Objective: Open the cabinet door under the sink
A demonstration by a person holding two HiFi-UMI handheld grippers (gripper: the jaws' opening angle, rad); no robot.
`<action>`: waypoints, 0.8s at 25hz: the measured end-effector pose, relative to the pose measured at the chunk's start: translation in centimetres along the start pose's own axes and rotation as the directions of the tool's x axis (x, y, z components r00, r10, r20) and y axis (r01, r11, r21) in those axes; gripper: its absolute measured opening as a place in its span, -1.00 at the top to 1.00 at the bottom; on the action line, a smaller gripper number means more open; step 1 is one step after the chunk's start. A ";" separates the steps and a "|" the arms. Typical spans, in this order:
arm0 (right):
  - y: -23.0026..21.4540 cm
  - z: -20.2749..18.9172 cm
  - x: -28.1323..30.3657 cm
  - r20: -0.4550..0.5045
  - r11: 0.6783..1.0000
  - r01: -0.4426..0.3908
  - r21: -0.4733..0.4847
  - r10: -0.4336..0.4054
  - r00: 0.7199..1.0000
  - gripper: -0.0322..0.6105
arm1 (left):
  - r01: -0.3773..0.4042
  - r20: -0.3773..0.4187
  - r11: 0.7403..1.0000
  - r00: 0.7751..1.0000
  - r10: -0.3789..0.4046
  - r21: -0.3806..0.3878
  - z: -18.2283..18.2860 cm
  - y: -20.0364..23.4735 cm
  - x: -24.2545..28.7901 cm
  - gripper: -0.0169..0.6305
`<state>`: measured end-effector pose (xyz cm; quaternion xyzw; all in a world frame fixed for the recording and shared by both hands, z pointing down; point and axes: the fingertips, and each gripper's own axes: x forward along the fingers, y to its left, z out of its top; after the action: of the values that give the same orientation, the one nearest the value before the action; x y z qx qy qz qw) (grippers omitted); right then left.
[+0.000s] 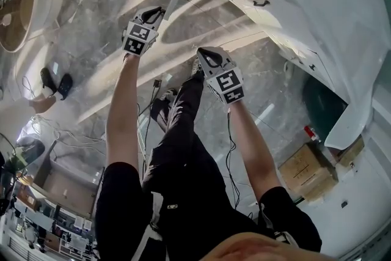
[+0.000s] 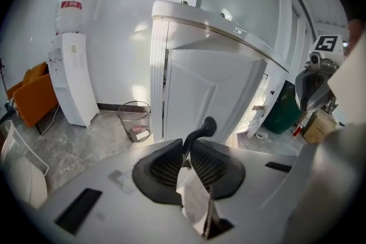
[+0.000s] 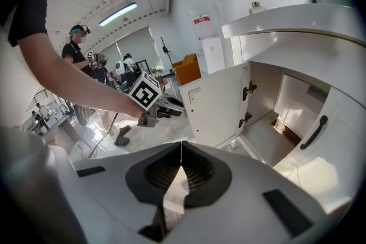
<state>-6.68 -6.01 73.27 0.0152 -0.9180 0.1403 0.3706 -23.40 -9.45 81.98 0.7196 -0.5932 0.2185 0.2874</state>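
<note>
- My left gripper (image 1: 157,11) is clenched tight on the black handle (image 2: 201,127) of the cabinet door (image 2: 197,91).
- That door stands open, edge-on below me, under the sink (image 1: 317,6).
- Right gripper view shows its 2 hinges (image 3: 249,89) and the bare cabinet inside (image 3: 289,106).
- Right gripper (image 3: 181,157) is pinched shut on nothing, near the left one.
- The 2nd door (image 3: 337,140) beside it is closed.

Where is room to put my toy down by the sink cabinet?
Inside the open cabinet, its bottom looks bare, between the open door and the shut door. The marble floor in front is free. Crowded: cardboard boxes at the cabinet's side.
</note>
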 end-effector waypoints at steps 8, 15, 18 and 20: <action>0.7 -0.5 -0.4 0.007 1.000 0.010 -0.012 -0.010 1.000 0.71 | 0.004 0.020 1.000 1.000 -0.004 -0.002 0.0 0.7 -0.2 0.82; 2.0 -1.6 -0.8 -0.002 1.000 0.015 -0.012 -0.015 1.000 0.71 | -0.033 0.038 0.999 0.999 0.034 -0.026 -0.4 1.4 -1.2 0.75; 2.2 -1.6 -0.8 0.003 1.000 0.019 -0.006 -0.019 1.000 0.71 | -0.019 0.030 0.999 0.999 0.020 -0.038 -1.4 1.4 -2.4 0.69; 2.6 -1.6 -0.7 -0.001 1.000 0.020 -0.004 -0.020 1.000 0.71 | -0.016 0.033 0.999 0.999 0.017 -0.048 -2.2 1.3 -3.3 0.69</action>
<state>-5.39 -3.11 73.26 0.0238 -0.9179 0.1348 0.3726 -25.31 -5.72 81.62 0.7111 -0.6089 0.1946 0.2929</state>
